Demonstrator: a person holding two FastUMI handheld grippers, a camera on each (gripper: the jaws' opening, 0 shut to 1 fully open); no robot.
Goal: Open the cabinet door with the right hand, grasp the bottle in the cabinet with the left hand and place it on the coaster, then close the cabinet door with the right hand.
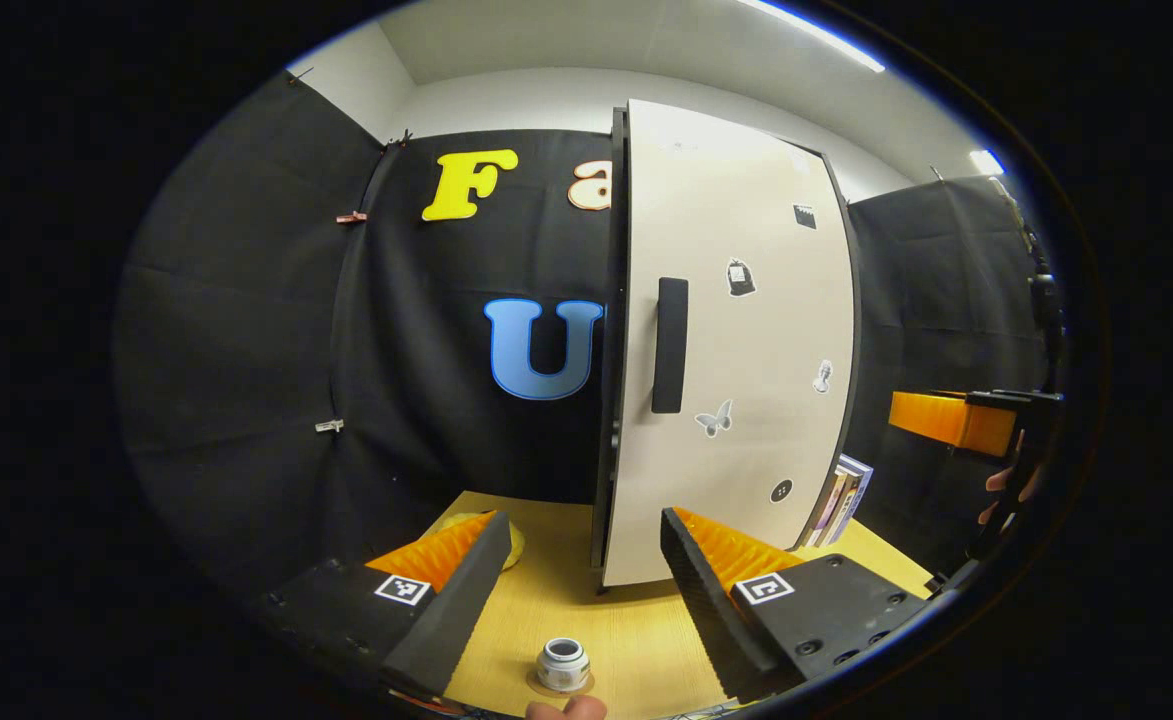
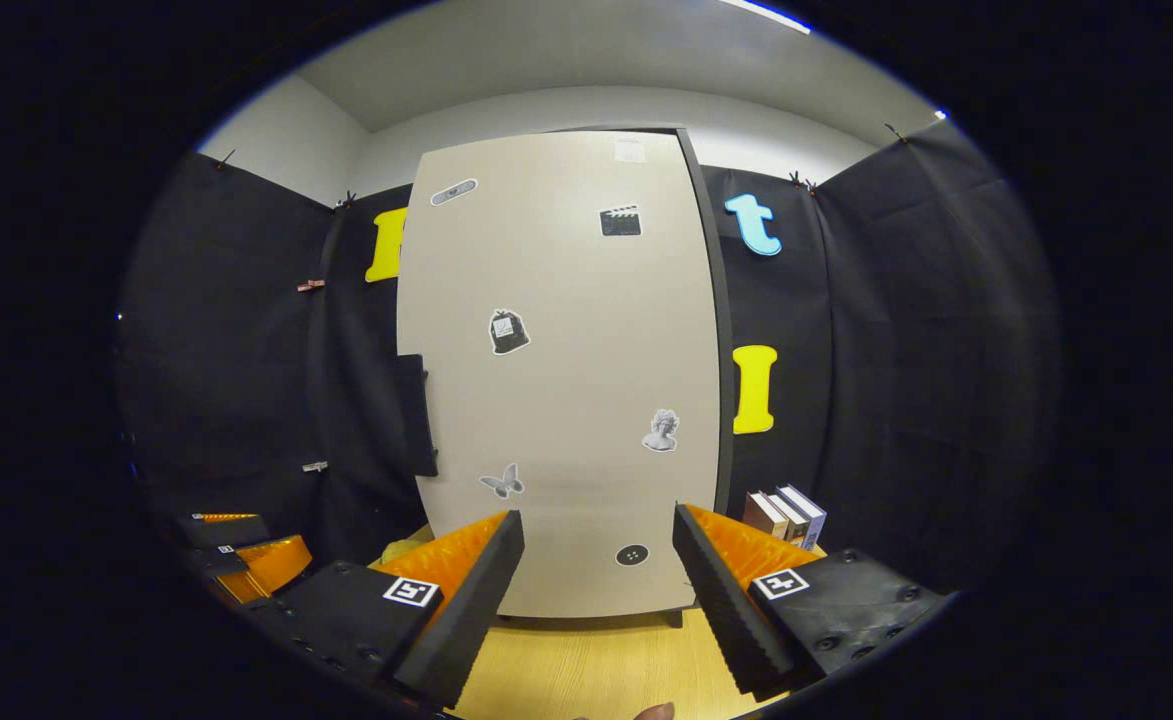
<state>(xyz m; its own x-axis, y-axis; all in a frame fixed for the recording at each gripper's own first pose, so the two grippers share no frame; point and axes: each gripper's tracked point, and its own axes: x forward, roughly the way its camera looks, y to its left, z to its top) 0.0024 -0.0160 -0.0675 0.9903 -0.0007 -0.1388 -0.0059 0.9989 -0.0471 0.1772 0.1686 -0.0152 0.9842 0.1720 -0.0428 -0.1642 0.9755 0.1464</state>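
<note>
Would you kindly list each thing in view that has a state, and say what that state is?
Cabinet door: shut, its handle untouched.
Bottle: upright on the coaster, out of the cabinet.
Left tongs: open, holding nothing.
Right tongs: open, facing the door, holding nothing.
Books: standing upright beside the cabinet.

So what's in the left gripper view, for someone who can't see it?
A tall beige cabinet door with a black handle and stickers stands shut on a wooden table. The left tool is open in front of it. A small bottle sits on a coaster near the bottom.
</note>
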